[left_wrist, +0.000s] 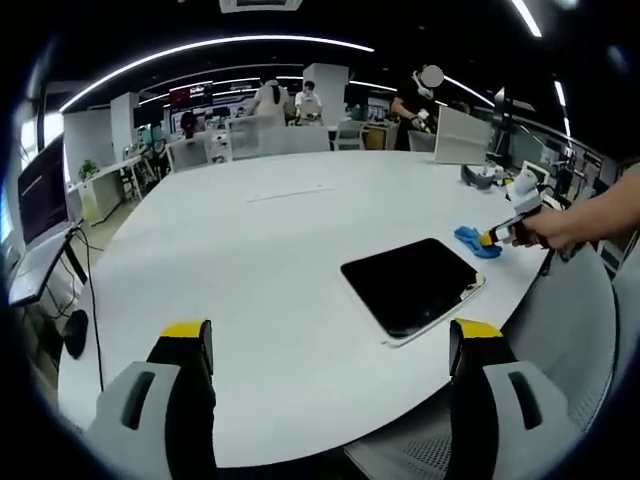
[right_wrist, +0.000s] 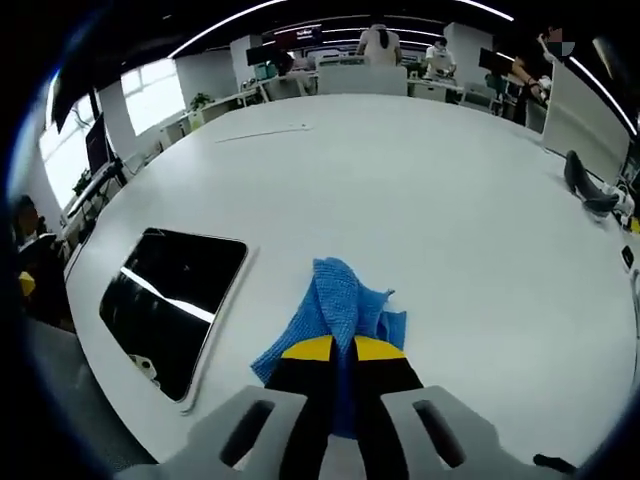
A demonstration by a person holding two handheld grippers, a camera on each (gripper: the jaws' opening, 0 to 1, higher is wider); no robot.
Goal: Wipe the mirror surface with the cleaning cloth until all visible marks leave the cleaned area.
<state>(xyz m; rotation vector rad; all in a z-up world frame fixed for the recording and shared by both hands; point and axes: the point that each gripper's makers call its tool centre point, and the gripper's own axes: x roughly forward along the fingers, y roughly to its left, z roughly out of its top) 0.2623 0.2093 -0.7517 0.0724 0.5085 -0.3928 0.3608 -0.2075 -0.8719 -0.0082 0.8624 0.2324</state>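
The mirror (left_wrist: 412, 283), a dark rectangular pane with a white rim, lies flat near the round white table's (left_wrist: 250, 260) near edge. My left gripper (left_wrist: 330, 335) hangs open in front of it, its jaws wide apart with nothing between them. Right of the mirror lies the blue cleaning cloth (left_wrist: 474, 242), where a hand holds my right gripper (left_wrist: 497, 236). In the right gripper view, the right gripper (right_wrist: 343, 350) is shut on the crumpled cloth (right_wrist: 340, 295), which rests on the table (right_wrist: 420, 180). The mirror (right_wrist: 175, 300) lies to its left, apart from the cloth.
A dark curved object (right_wrist: 590, 190) lies on the table's far right. A thin white strip (left_wrist: 290, 192) lies across the far side. Grey mesh chairs (left_wrist: 565, 330) stand at the table's near edge, a monitor (left_wrist: 40, 190) at the left, and people at desks behind.
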